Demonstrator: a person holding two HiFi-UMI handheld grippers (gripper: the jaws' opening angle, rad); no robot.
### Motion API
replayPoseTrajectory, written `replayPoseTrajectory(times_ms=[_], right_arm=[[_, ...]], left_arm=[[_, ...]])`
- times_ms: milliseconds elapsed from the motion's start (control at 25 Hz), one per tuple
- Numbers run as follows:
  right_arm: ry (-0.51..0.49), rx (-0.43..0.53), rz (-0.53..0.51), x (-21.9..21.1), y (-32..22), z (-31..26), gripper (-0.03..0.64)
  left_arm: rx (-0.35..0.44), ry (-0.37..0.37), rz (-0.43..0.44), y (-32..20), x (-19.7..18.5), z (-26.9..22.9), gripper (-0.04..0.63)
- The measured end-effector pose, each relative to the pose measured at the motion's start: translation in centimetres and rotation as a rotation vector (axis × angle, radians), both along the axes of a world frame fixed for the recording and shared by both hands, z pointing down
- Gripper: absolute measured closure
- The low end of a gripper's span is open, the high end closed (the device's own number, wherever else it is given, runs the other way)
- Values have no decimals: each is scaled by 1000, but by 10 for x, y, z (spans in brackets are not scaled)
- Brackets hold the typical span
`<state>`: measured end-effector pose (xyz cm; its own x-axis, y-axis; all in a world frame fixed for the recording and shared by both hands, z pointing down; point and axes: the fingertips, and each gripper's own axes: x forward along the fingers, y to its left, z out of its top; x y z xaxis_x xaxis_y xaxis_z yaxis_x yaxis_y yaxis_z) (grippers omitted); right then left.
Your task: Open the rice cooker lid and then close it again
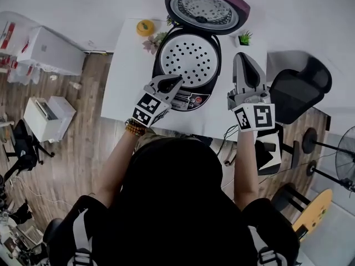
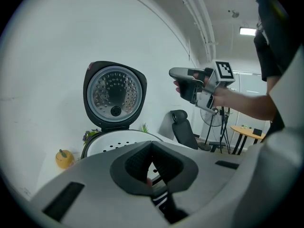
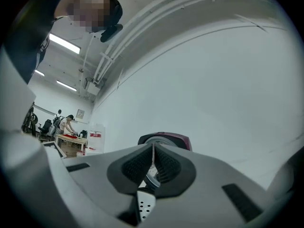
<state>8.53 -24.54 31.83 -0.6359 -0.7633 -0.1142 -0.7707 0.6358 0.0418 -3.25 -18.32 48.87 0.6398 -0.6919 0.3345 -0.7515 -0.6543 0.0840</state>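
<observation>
The rice cooker (image 1: 187, 65) stands on the white table (image 1: 127, 76) with its lid (image 1: 206, 7) swung up and back. A perforated white inner plate (image 1: 189, 56) shows in the body. My left gripper (image 1: 176, 80) is shut and empty over the cooker's front left rim, near the control panel. My right gripper (image 1: 244, 58) is shut and empty, held in the air to the right of the cooker, apart from it. In the left gripper view the raised lid (image 2: 115, 95) faces me beyond the closed tips (image 2: 152, 145), with the right gripper (image 2: 190, 83) at the right. The right gripper view shows closed tips (image 3: 153, 148) before the lid's purple shell (image 3: 167, 138).
A small yellow fruit-shaped ornament (image 1: 145, 27), a flower sprig (image 1: 152, 42) and a little green plant (image 1: 244, 38) stand on the table behind the cooker. A black office chair (image 1: 299, 87) is right of the table. White boxes (image 1: 49, 118) sit on the floor at left.
</observation>
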Motion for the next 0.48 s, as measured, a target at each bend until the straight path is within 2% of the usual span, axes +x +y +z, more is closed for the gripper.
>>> replayPoseTrajectory(times_ms=[360,480], right_arm=[[39,10,-128,-17,-35,-25,584],[23,19,-149,-18,-50,-40,584]], left_arm=[[-3,4,-6,-1,-1,1,574],[2,8,-7,-2,-1,0,574]])
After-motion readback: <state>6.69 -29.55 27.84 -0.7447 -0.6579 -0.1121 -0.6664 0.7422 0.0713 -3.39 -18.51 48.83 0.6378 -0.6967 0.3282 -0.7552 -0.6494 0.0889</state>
